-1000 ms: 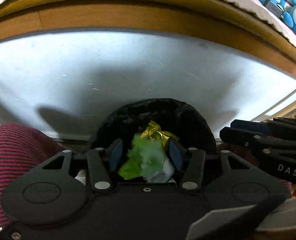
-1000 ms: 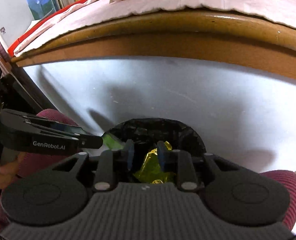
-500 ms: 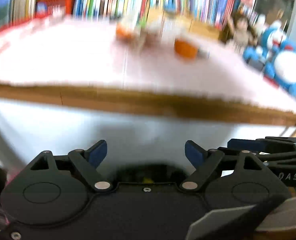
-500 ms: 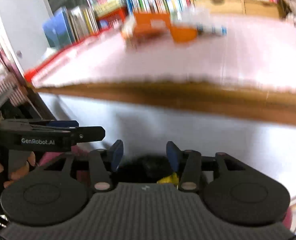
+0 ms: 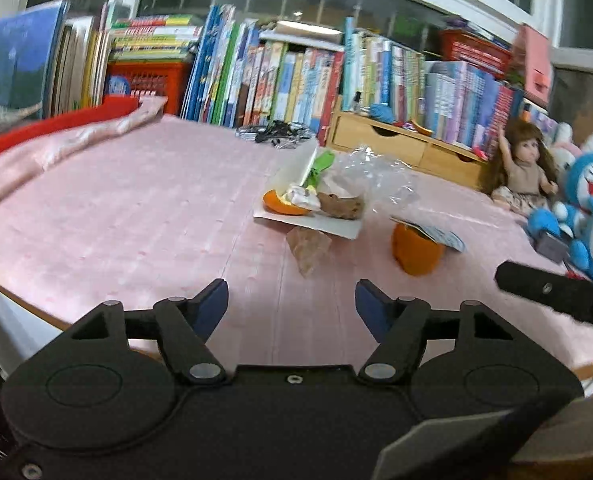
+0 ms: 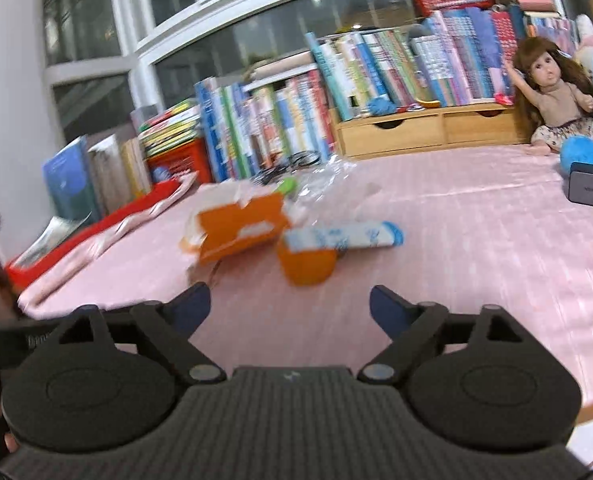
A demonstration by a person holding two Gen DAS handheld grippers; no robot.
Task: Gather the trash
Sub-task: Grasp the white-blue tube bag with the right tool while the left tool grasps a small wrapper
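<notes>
Comparing with a second ago: both views have swung up from the black-lined bin below the worktop edge to the pink-covered worktop (image 5: 136,216) itself.

Left hand-held gripper (image 5: 291,300): empty now; a second ago it had green-and-white scrap between its pads over the bin. Its jaws stand fairly wide and are closing a little, with nothing between them.

Right hand-held gripper (image 6: 290,308): empty too; the gold foil it held a second ago is gone from its pads. Its jaws are opening, nearly at their widest, nothing between them.

Meaning for the task: two pieces appear delivered to the bin, which is out of both views now, and both tools face the pile for a further pick.

Remaining trash, left view: white card (image 5: 308,220) at twelve o'clock from the jaws, carrying orange peel (image 5: 284,205), a brown lump (image 5: 342,205) and crumpled clear plastic (image 5: 380,172); a brownish wrapper (image 5: 309,248) lies just in front of the card; orange cup (image 5: 416,252) with peeled-back lid at one o'clock.

Remaining trash, right view: the orange cup (image 6: 306,266) sits at twelve o'clock, an orange carton (image 6: 242,230) at eleven o'clock, blurred.

Non-trash: doll (image 5: 524,172) and blue plush toy (image 5: 588,200) at two o'clock, books (image 5: 280,76) behind.

Likely next: the cup looks closest for the right tool, the wrapper for the left.
</notes>
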